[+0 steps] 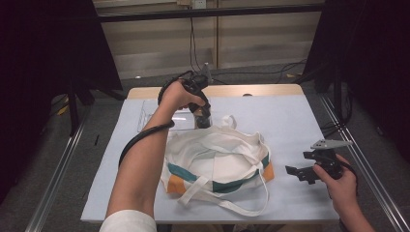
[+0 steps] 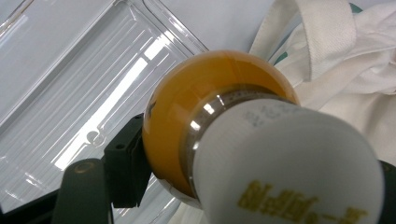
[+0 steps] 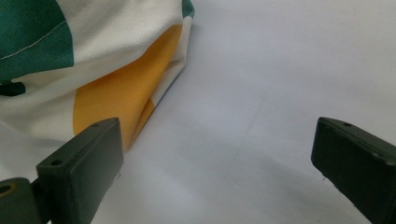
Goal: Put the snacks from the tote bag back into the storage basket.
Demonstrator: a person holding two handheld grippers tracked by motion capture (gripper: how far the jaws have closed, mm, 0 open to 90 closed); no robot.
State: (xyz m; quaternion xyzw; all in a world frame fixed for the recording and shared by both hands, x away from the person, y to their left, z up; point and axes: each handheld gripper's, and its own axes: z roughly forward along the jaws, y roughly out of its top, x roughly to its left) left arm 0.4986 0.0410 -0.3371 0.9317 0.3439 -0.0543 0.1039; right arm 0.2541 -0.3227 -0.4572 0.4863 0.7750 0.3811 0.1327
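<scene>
The left claw [image 1: 203,118] is clamped on a light bulb [image 2: 233,135] with an amber globe and a white base; in the left gripper view the globe sits between the black jaws with the base pointing back toward the camera, a grip across the widest part that keeps the round glass from slipping. The bulb hangs just above the far edge of the canvas tote bag [image 1: 217,159], beside the clear plastic tray [image 2: 70,93] on the bench [image 1: 290,121], so it looks to be in transit between tray and bag. The bag lies flat and crumpled mid-bench, its straps loose across the top, and its mouth does not look open. The right claw [image 1: 302,173] rests low near the bag's orange corner with its jaws apart and nothing between them, probably waiting to lift or spread the fabric so the bulb can pass
</scene>
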